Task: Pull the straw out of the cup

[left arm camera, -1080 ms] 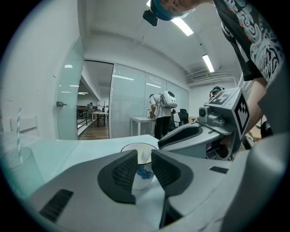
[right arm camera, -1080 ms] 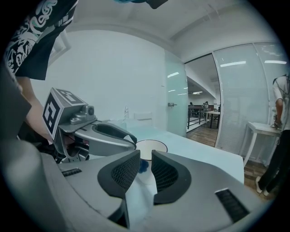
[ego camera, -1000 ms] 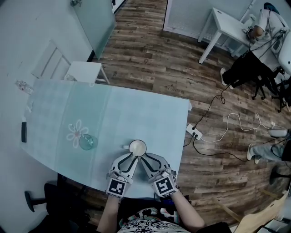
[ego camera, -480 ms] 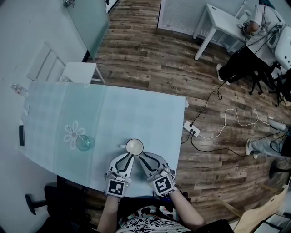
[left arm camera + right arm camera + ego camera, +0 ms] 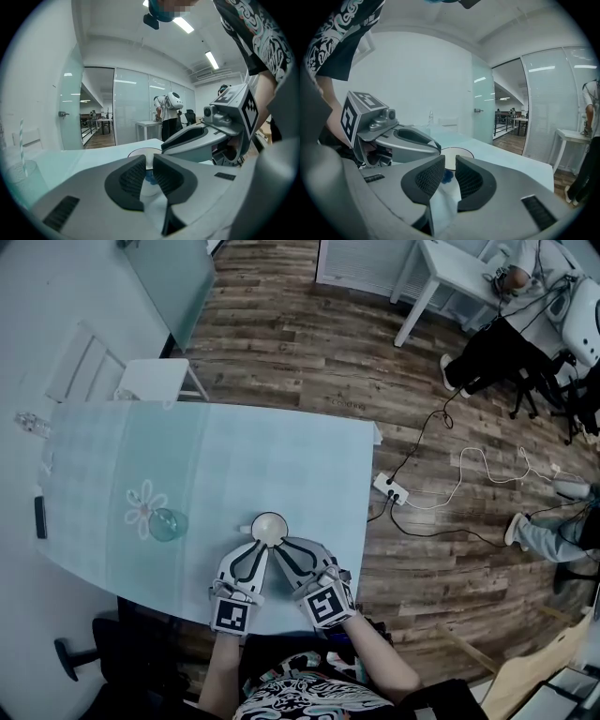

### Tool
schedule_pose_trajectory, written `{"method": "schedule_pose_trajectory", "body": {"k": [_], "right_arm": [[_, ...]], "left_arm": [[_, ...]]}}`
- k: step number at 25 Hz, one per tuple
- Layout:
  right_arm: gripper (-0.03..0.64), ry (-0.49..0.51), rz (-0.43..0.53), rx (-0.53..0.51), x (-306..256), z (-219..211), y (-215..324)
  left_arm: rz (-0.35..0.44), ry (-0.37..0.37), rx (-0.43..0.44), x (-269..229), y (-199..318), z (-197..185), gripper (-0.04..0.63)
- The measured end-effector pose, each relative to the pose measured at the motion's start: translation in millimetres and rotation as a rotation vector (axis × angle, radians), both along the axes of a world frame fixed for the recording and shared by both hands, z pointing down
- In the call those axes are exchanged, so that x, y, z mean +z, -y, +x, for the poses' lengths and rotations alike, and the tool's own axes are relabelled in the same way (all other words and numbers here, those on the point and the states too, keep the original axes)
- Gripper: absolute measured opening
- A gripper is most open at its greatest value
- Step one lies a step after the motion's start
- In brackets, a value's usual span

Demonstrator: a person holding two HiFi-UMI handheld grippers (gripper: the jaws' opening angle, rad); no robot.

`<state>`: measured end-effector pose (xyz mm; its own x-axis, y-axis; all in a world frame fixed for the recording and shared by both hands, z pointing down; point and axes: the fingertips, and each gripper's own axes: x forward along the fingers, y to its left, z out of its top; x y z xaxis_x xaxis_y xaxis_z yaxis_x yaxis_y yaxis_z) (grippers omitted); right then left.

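From the head view, both tools sat at the near edge of the worktop [image 5: 281, 456]. The left hand-held gripper [image 5: 256, 551] and the right hand-held gripper [image 5: 282, 547] were tipped toward the white mug [image 5: 269, 528], while the clear cup [image 5: 169, 524] stood apart to the left. I judged the main risk was working the wrong vessel, since no straw showed in the mug. In the left gripper view the striped straw [image 5: 21, 136] rose nearly upright from that clear cup at the far left edge, well off the line of the jaws. Those jaws had just been closing to a narrow slit with nothing pressed between the pads, only a small blue shape [image 5: 150, 177] in the gap that I could not identify. Going across so nearly closed, they could knock the straw aside or tip the cup instead of taking hold. In the right gripper view its jaws also stood a narrow slit apart, gripping nothing, aimed at the mug. With both tools crowded together, a sideways swing could nudge the mug or make the two tools clash.
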<state>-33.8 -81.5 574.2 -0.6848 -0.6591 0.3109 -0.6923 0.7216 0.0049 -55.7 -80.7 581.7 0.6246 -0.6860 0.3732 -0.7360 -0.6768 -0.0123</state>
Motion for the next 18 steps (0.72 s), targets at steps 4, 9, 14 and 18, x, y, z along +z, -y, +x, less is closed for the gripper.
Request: {"method": "schedule_pose_trajectory", "body": {"k": [4, 9, 14, 18], "right_arm": [[0.057, -0.016, 0.010, -0.006, 0.0, -1.1, -0.7], [0.055, -0.017, 0.014, 0.000, 1.4, -0.2, 0.0], [0.055, -0.016, 0.007, 0.005, 3.2, -1.5, 0.1], [0.055, -0.012, 0.009, 0.011, 4.6, -0.8, 1.3]], "left_arm": [[0.002, -0.008, -0.002, -0.2, -0.1, -0.6, 0.051], [0.005, 0.000, -0.004, 0.6, 0.3, 0.3, 0.051], [0.018, 0.004, 0.001, 1.3, 1.3, -0.3, 0.051], [0.038, 0.010, 0.003, 1.9, 3.5, 0.0, 0.049]]}}
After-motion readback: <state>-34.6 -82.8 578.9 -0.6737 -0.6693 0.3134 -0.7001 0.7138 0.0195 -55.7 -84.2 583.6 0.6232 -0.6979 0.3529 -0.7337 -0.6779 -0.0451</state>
